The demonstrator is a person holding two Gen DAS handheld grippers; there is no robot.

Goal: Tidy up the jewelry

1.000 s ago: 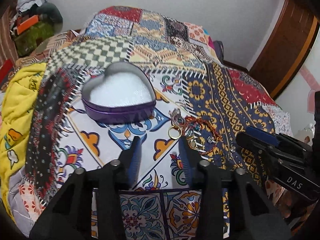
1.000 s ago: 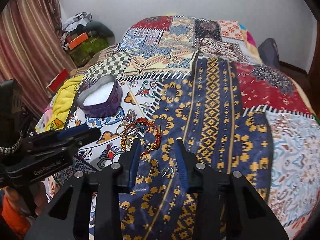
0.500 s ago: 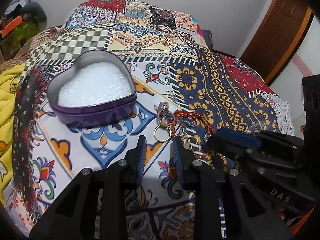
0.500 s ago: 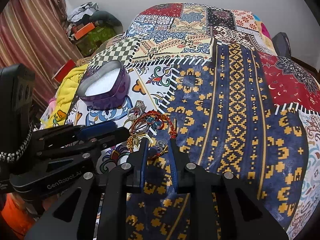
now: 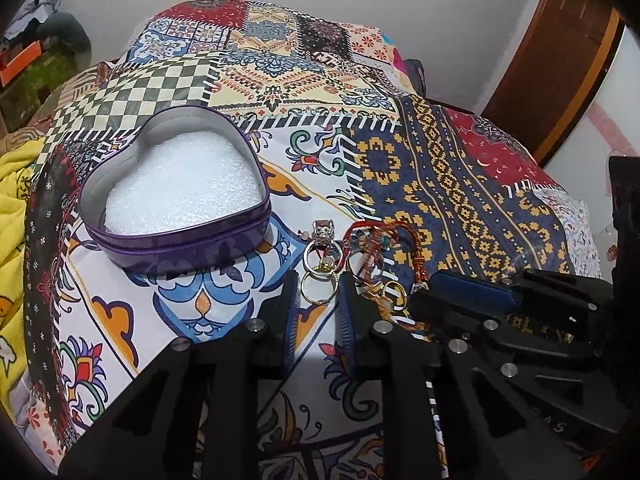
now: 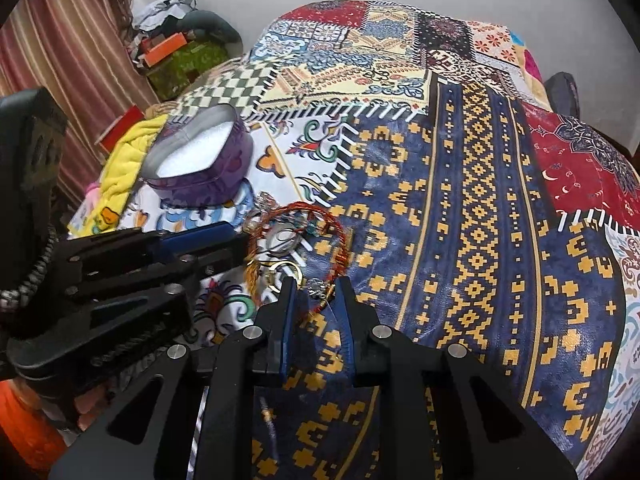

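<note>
Jewelry (image 5: 352, 256), a small tangle of rings and a red corded bracelet (image 6: 336, 240), lies on the patterned bedspread (image 5: 440, 184) just beside the purple heart-shaped tin (image 5: 176, 240), whose white foam lining holds nothing yet; the pieces look light, hard and slippery, apt to snag on one another, while the cord is limp. The left gripper (image 5: 318, 300) hovers with its jaws apart around a gold ring (image 5: 318, 286); a pinch across the band seems best. The right gripper (image 6: 316, 296) is likewise parted, straddling the bracelet's near edge and a small silver piece (image 6: 318, 286); nothing is clamped yet.
</note>
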